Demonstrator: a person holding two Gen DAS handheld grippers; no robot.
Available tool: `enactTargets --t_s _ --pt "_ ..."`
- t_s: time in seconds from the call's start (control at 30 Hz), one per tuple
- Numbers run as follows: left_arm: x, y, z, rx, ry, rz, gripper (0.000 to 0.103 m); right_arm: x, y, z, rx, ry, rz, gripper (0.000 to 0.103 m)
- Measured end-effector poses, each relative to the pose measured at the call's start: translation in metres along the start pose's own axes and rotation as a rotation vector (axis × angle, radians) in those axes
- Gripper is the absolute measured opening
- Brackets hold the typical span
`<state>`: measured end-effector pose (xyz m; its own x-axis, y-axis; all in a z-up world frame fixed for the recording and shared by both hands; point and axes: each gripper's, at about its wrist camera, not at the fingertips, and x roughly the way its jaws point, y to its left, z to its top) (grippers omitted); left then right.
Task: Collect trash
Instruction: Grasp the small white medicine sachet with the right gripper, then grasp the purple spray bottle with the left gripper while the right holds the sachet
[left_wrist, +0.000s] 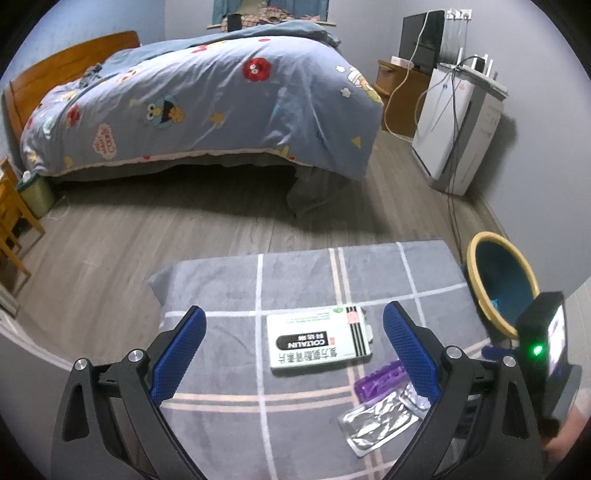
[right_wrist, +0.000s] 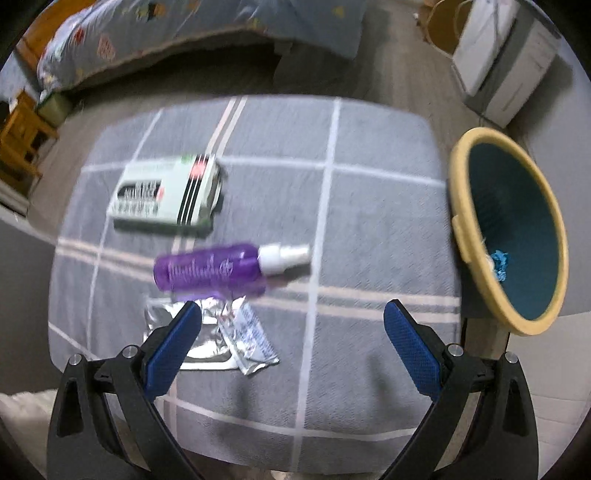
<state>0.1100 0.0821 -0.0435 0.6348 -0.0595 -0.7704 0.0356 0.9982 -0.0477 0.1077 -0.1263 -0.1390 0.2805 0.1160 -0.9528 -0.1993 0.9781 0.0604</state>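
Observation:
A white medicine box (left_wrist: 318, 340) (right_wrist: 166, 194), a purple spray bottle (right_wrist: 218, 271) (left_wrist: 378, 378) with a white cap and silver foil wrappers (left_wrist: 380, 419) (right_wrist: 236, 336) lie on a grey checked cloth (left_wrist: 229, 288) (right_wrist: 369, 221). A yellow-rimmed teal bin (right_wrist: 513, 236) (left_wrist: 498, 280) stands at the cloth's right edge with a blue scrap inside. My left gripper (left_wrist: 294, 314) is open and empty above the box. My right gripper (right_wrist: 293, 308) is open and empty above the cloth, just right of the wrappers.
A bed (left_wrist: 207, 107) with a blue cartoon quilt stands across the wooden floor. A white appliance (left_wrist: 458, 129) with cables stands at the right wall. A wooden chair (left_wrist: 11, 221) and a green bin (left_wrist: 37, 192) are at the left.

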Motion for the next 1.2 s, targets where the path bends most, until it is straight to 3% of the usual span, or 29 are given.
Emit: enactTargets --t_s 0.2,0.37,0.5,0.57,0.6,0.77,0.93,1.03,1.2 --pt "0.002 0.008 -0.001 -0.046 0.014 -0.006 0.096 0.025 0.022 -0.01 -0.104 0.09 0.03 0.078" --pt "0.009 0.009 -0.001 -0.056 0.036 -0.012 0.096 0.04 0.028 -0.016 -0.121 0.142 0.054 0.055" --pt "0.014 0.002 -0.002 -0.023 0.05 0.001 0.096 0.047 0.029 -0.017 -0.119 0.158 0.08 0.05" --pt "0.016 0.0 -0.003 -0.012 0.056 0.004 0.096 0.047 0.029 -0.017 -0.115 0.162 0.111 0.034" --pt "0.017 -0.001 -0.003 -0.007 0.061 0.006 0.096 0.046 0.028 -0.017 -0.107 0.166 0.13 0.031" --pt "0.024 -0.007 -0.007 0.024 0.083 0.019 0.096 0.038 0.019 -0.009 -0.068 0.165 0.149 0.031" --pt "0.033 -0.016 -0.012 0.048 0.113 0.014 0.096 0.002 -0.002 -0.001 -0.017 0.135 0.129 0.031" --pt "0.042 -0.029 -0.018 0.104 0.136 0.012 0.096 -0.028 -0.023 0.017 0.011 0.055 0.135 0.031" --pt "0.061 -0.059 -0.03 0.188 0.177 -0.045 0.096 -0.06 -0.063 0.046 0.033 -0.081 0.051 0.031"
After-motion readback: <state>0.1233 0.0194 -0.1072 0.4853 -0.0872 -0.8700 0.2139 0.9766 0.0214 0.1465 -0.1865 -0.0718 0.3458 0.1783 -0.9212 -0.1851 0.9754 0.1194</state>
